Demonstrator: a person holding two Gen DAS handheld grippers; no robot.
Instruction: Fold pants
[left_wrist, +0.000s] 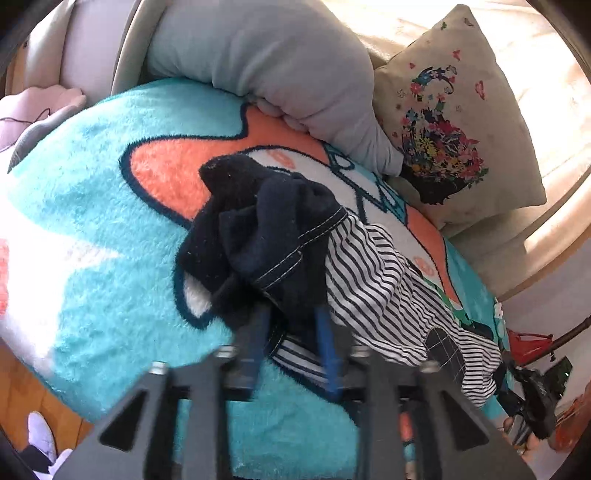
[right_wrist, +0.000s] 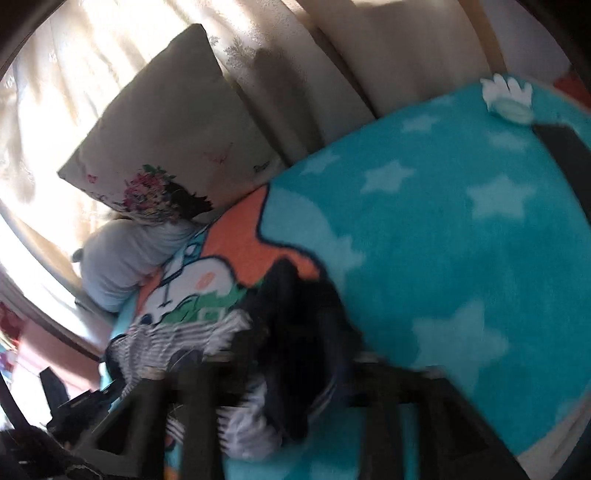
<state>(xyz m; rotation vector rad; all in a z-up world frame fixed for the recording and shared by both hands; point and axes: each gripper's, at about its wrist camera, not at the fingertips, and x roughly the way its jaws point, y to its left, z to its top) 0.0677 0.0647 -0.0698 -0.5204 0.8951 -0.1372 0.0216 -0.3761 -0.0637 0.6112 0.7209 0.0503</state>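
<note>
**Pants lay bunched on the turquoise blanket, both tongs at the heap**

Pants (left_wrist: 255, 236) of dark navy cloth with pale stitching sat crumpled in a heap on a fluffy turquoise blanket (left_wrist: 92, 229) printed with an orange and white cartoon figure. In the left wrist view, a black-and-white striped garment (left_wrist: 384, 291) lay against their right side and trailed toward the blanket's edge. The left gripper (left_wrist: 291, 325) stood at the near edge of the heap, its blue-padded fingers (left_wrist: 263, 332) set fairly narrow with dark cloth lying between them; whether the pads pressed on that cloth could not be told. A grey pillow (left_wrist: 280, 66) and a beige cushion (left_wrist: 454, 122) with a floral print rested behind the blanket, touching each other.

The right wrist view was badly blurred. There the pants (right_wrist: 291, 306) appeared as a dark mass over the orange patch of the blanket (right_wrist: 443, 229), with the striped garment (right_wrist: 177, 336) to their left. The right gripper (right_wrist: 284, 354) had its jaws spread wide, the dark cloth lying between the fingers; a grip could not be made out. The cushion (right_wrist: 166, 122) leaned against pale upholstery beyond, with the pillow (right_wrist: 125, 258) below it.
</note>
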